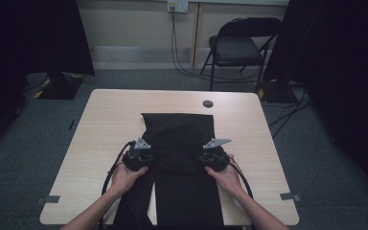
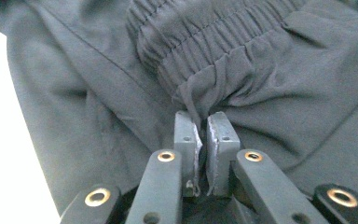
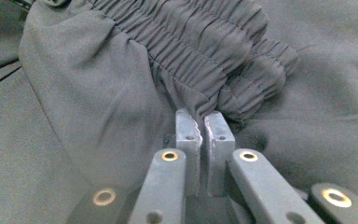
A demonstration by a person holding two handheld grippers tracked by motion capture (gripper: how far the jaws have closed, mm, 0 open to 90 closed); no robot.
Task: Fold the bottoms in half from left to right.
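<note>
A black pair of trousers (image 1: 179,132) lies down the middle of the light wooden table (image 1: 110,120) and reaches its near edge. My left gripper (image 1: 148,155) sits at the cloth's left edge and my right gripper (image 1: 203,157) at its right edge, each held in a hand. In the left gripper view the left gripper (image 2: 204,119) is shut, and a fold of the gathered elastic waistband (image 2: 205,37) is pinched between its pads. The right gripper (image 3: 204,116) is likewise shut on a bunch of the waistband (image 3: 200,56).
A round cable hole (image 1: 208,103) sits in the tabletop just beyond the trousers. A black folding chair (image 1: 239,48) and loose cables stand on the carpet behind the table. Bare wood shows on both sides of the garment.
</note>
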